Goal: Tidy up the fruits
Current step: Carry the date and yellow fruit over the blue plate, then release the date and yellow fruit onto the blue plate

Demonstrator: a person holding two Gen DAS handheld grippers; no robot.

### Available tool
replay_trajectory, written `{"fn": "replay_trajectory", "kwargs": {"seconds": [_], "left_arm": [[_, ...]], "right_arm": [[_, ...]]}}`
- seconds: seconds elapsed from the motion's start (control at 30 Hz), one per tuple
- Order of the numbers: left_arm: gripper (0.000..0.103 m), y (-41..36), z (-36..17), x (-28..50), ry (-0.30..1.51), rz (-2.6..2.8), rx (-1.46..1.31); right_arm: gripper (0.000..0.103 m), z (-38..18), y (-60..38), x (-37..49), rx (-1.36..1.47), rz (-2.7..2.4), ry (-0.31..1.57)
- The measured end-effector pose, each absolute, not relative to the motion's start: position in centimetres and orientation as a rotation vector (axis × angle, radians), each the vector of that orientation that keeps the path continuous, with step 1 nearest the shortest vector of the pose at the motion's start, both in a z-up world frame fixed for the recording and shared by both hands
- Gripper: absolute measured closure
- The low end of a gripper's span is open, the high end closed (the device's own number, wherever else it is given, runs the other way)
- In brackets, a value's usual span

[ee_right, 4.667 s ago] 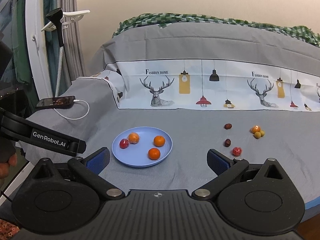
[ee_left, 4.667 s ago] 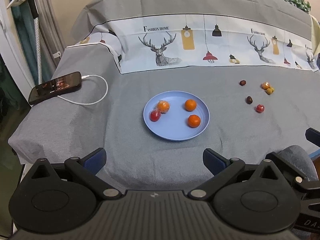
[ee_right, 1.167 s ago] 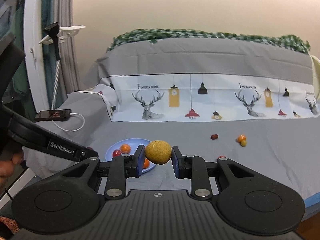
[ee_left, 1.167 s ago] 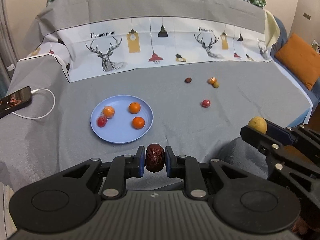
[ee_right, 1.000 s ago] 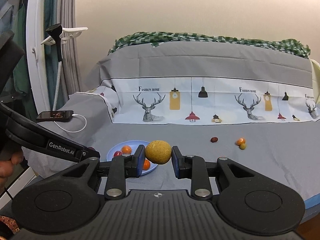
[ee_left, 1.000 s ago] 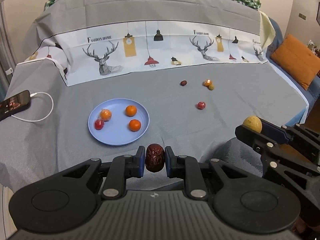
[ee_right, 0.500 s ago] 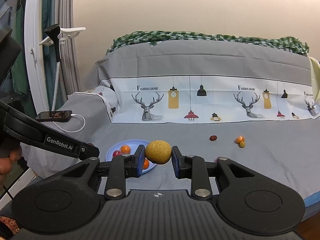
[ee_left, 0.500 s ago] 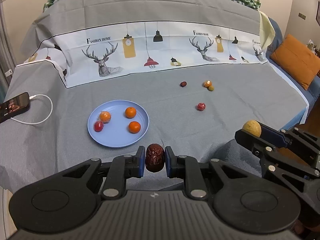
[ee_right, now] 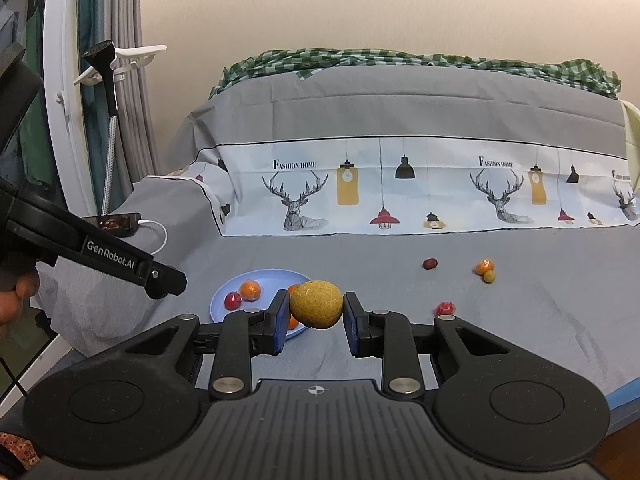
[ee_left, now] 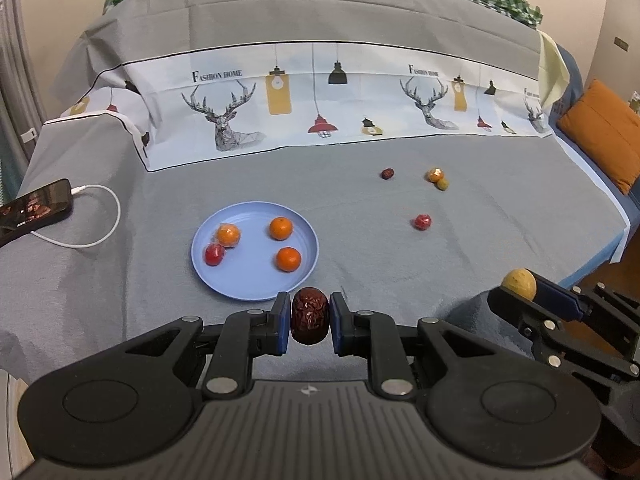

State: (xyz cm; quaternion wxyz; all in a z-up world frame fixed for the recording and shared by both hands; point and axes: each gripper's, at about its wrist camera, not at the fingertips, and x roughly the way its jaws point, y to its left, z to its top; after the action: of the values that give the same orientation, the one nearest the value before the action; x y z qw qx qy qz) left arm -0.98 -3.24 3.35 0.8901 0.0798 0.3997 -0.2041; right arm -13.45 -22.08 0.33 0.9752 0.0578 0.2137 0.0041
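1. L view: left tongs [ee_left: 310, 322] squeeze a wrinkly dark red date [ee_left: 310, 315].
2. R view: right tongs [ee_right: 315, 318] squeeze a round yellow fruit [ee_right: 317, 304]. L view shows that fruit too, at 4 o'clock.
3. Only the L view shows the whole blue plate [ee_left: 248, 288], just past the date at 11 o'clock. R view hides part of it behind the tongs.
4. Only the L view shows an orange cushion [ee_left: 604, 130] at 2 o'clock. Only the R view shows a black lamp on a stand [ee_right: 105, 56] at 10 o'clock.
5. On the plate: 3 orange fruits [ee_left: 281, 228] & 1 small red one [ee_left: 214, 254].
6. Loose on the grey bed cover [ee_left: 500, 220], at 1 o'clock: 1 more date [ee_left: 387, 173], 1 orange fruit touching 1 small yellow one [ee_left: 442, 184], 1 red one [ee_left: 422, 222]. That's 4.
7. 1 phone [ee_left: 34, 208] w/ a white cable [ee_left: 100, 220] at 9 o'clock.
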Motion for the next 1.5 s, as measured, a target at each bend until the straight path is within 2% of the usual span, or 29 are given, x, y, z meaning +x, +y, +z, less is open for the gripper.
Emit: {"fn": "replay_trajectory", "kwargs": {"seconds": [0.3,0.67,1.23,1.5], "left_arm": [[0.081,-1.5,3.3,0.8,0.818,-0.372,0.115],[0.081,0.3,0.7,5.3,0.874,-0.326,0.09],[0.081,-1.5,-8.9,18.4,0.983,-0.275,0.161],[0.081,-2.4,-12.7,22.8,1.007,-0.245,0.207]], "right_arm": [[0.073,0.4,-21.7,-11.7,0.096,0.02,0.442],[0.073,-1.2,-19.9,-7.0,0.082,0.07,0.511],[0.073,-9.8,-16.0,8.5,0.029,0.145,0.723],[0.073,-13.2,-16.0,13.3,-0.013,0.134,0.746]]}}
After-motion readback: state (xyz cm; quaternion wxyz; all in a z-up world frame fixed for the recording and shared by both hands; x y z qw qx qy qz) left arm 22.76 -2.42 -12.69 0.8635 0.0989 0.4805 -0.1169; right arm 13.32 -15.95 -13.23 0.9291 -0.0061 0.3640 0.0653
